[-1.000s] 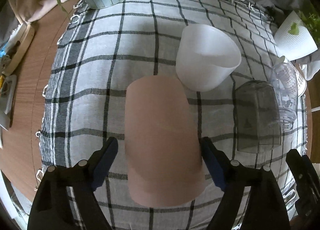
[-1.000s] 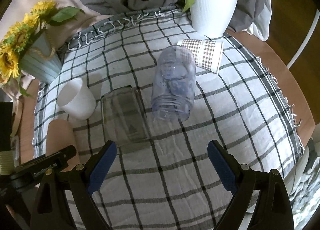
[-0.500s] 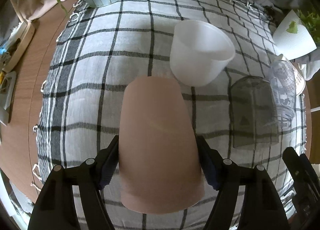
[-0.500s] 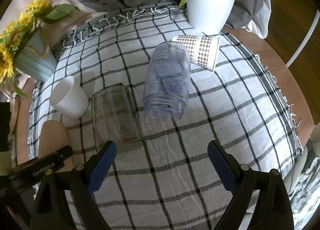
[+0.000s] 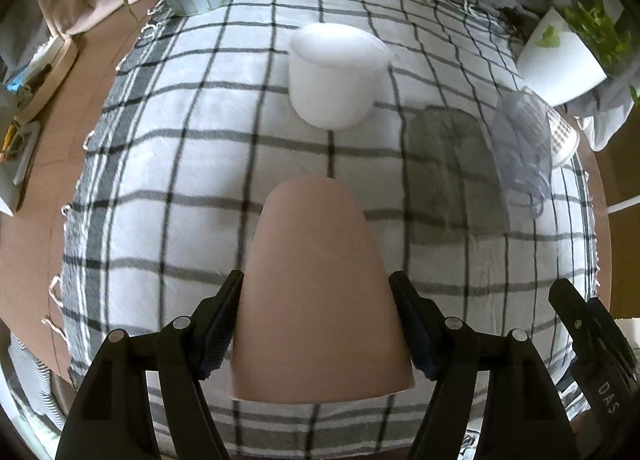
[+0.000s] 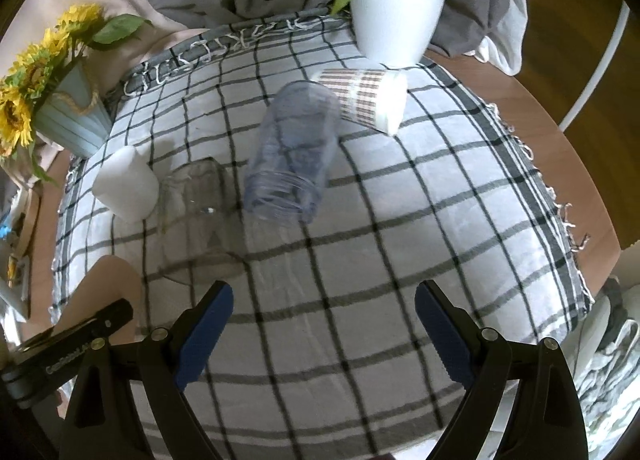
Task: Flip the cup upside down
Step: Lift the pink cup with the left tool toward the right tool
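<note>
Now the left gripper (image 5: 318, 330) has its jaws pressed against both flanks of the pink cup (image 5: 320, 300), where a second ago they stood clear of it on either side. Since then the cup has risen in the left wrist view: its wide rim now shows as a free lower edge with checked cloth (image 5: 180, 179) beneath it, which I read as lifted off the bench (contact with the cloth cannot be ruled out from this angle). Narrow closed end points away from the camera, wide mouth toward it.

Meaning for the task: the grasp looks made and the lift begun, so the turn-over is the next step, not yet done. A wrist roll would be needed to bring the mouth down onto the cloth.

Right gripper (image 6: 322, 330) has its jaws wide with nothing between them, hovering over bare cloth; its view shows the pink cup only as a sliver at lower left, beside the other tool.

Farther out:
- clear glass (image 6: 196, 215), lying on the cloth, blurred
- bluish plastic jar (image 6: 294, 155), on its side
- white cup (image 5: 338, 75), upright, mouth up
- checked paper cup (image 6: 366, 99), on its side, just beside the jar
- white plant pot (image 6: 394, 17) and sunflower pot (image 6: 72, 119) at the far cloth edge
</note>
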`<state>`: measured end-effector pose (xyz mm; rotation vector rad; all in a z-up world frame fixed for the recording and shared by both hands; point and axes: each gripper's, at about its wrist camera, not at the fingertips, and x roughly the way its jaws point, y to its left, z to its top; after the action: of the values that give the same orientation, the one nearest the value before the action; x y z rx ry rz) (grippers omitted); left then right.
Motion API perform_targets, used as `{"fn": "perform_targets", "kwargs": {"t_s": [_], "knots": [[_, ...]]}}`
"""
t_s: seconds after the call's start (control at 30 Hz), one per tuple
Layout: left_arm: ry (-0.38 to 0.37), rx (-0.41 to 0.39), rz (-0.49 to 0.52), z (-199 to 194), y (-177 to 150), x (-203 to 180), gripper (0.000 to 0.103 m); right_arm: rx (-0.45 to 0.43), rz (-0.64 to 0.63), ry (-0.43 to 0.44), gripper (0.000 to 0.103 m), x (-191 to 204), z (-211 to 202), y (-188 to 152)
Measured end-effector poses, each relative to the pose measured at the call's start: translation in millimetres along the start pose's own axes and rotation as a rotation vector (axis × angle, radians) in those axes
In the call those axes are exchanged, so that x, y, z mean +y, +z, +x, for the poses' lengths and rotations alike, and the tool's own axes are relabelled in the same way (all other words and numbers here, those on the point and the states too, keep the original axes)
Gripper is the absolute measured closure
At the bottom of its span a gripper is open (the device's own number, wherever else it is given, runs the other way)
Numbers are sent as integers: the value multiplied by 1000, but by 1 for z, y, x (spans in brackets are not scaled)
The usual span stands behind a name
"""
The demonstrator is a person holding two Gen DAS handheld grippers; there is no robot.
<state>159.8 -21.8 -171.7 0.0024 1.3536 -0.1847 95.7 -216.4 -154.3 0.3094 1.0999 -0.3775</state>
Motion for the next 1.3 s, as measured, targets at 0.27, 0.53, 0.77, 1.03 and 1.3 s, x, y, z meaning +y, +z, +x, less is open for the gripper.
{"fn": "perform_targets", "kwargs": {"t_s": [0.27,0.53,0.77,1.03,1.3], "knots": [[-12,34,-12,9,-21,-20,32,8,-15,-26,10,-26,-3,-11],[-14,68,-33,19,-32,-21,32,24,-51,-32,10,-31,-2,-20],[-36,58,-26,14,-30,-23,18,25,-61,-19,10,-28,-6,-23],[-40,-11,-44,-22,-33,-9,10,-13,-61,11,10,-22,-29,-19],[71,-106,-91,-58,-31,30,4,-37,-173,117,10,22,-53,-13]]}}
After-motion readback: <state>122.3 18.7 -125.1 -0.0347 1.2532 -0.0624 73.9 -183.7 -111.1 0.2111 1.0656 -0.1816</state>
